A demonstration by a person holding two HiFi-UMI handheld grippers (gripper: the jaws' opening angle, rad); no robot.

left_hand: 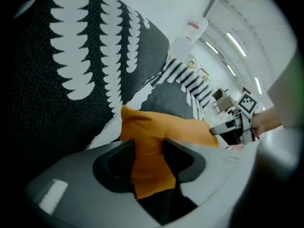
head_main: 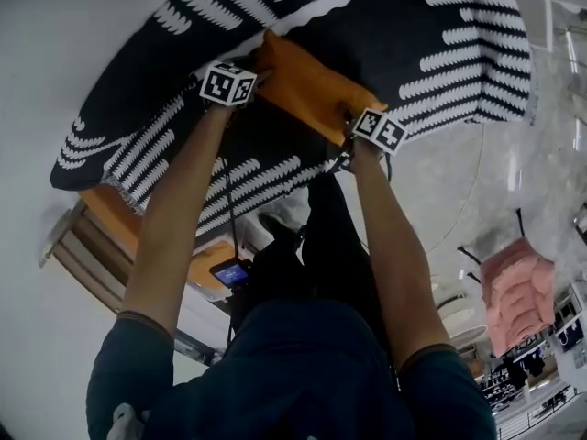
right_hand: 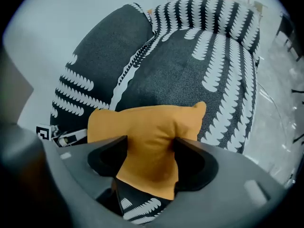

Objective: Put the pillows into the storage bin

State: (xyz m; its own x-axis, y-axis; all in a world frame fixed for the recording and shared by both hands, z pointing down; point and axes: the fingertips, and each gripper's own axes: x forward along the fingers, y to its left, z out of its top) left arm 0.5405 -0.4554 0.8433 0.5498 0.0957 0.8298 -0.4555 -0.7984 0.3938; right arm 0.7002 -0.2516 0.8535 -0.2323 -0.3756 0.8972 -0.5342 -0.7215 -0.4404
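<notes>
On the sofa [head_main: 440, 53], left tongs [left_hand: 149, 156] and right tongs [right_hand: 149, 158] each pinch an end of the pillow [head_main: 312, 85]; no bin in view, so stowing is probably all left.

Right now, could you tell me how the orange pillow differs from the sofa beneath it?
The orange pillow is plain; the sofa is black with white scalloped stripes. The pillow is small, the sofa far larger. Both are soft fabric.
</notes>
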